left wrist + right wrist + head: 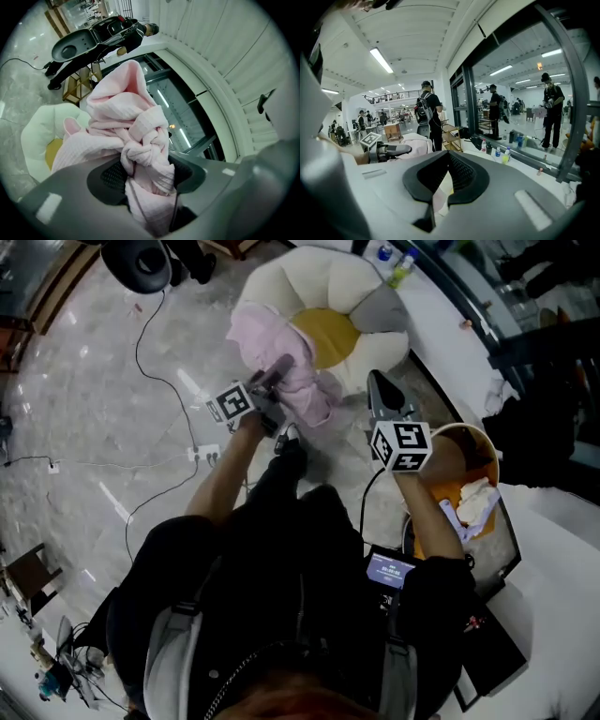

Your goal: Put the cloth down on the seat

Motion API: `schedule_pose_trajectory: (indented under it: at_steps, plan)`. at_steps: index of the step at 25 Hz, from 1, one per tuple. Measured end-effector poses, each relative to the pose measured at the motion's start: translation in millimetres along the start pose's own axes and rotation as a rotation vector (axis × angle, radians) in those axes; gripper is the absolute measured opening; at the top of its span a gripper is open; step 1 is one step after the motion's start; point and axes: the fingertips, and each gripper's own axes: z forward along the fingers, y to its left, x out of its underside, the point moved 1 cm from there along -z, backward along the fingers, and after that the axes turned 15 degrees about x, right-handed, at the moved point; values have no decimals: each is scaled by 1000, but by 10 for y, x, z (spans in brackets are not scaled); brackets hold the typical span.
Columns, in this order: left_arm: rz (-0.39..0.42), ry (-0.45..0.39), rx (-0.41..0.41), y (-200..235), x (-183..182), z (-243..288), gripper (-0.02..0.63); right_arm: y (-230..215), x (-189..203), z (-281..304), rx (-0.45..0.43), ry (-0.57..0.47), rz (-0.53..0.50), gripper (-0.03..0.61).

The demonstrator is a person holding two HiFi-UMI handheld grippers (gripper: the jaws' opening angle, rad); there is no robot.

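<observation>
The left gripper (279, 373) is pinching a knotted fold of the pink cloth (258, 338) between its pads; the rest of the cloth bunches above and beside the jaws. The cloth is over the near-left part of the seat (328, 273), a flower-shaped cushion; whether it already rests on the cushion cannot be told. The right gripper (382, 390) is beside the seat, tips pressed together, holding nothing.

Likely faults from this position:
- Cloth slides to the floor (84, 399). Cause: release near the cushion edge, with a fold hanging off the side
- Cloth lifts away with the gripper. Cause: the knotted fold snagging on a pad as the jaws spread
- Cushion shifts. Cause: pressing down while lowering
</observation>
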Motion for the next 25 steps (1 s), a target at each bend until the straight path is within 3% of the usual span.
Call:
schedule_pose_trajectory:
  at_steps: [11, 16, 20, 25]
  plan:
    - [-62, 59, -16, 975, -302, 722, 249, -295, -237, 920, 59, -70, -10, 2]
    - [-129, 10, -50, 1685, -376, 981, 247, -510, -21, 1462, 42, -32, 12, 2]
    - [-155, 19, -159, 2331, -172, 939, 247, -691, 346, 1811, 37, 56, 26, 2]
    - [-257, -4, -161, 3113, 50, 1067, 247, -790, 682, 2274, 38, 87, 70, 2]
